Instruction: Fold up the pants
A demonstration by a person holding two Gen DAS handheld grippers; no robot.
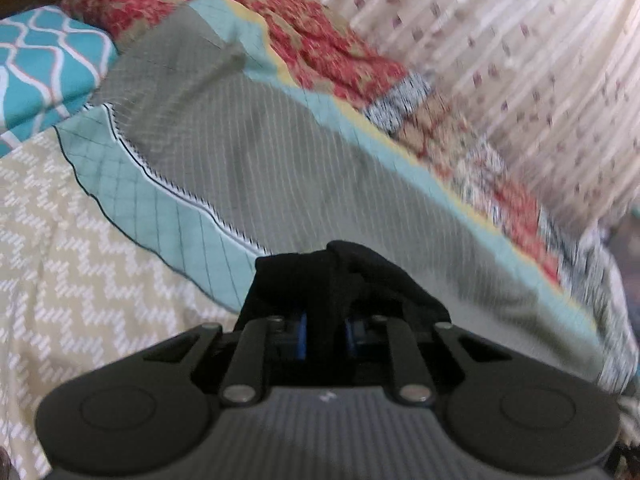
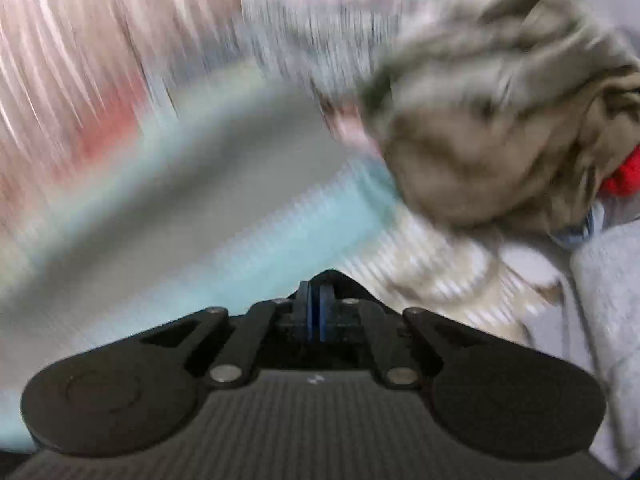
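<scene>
In the left wrist view my left gripper (image 1: 326, 300) is shut on a bunch of black cloth, the pants (image 1: 360, 276), which drapes over both fingertips and hides them. It hangs above a grey and teal quilt (image 1: 248, 168) on the bed. In the right wrist view my right gripper (image 2: 320, 304) is shut, its blue pads pressed together with nothing between them. This view is heavily blurred. No black cloth shows in it.
A teal patterned pillow (image 1: 44, 68) and a red floral quilt (image 1: 304, 36) lie at the bed's head. A beige zigzag sheet (image 1: 60, 248) lies left. A curtain (image 1: 520, 60) hangs behind. A heap of olive-brown clothes (image 2: 508, 120) and a grey garment (image 2: 608, 300) lie right.
</scene>
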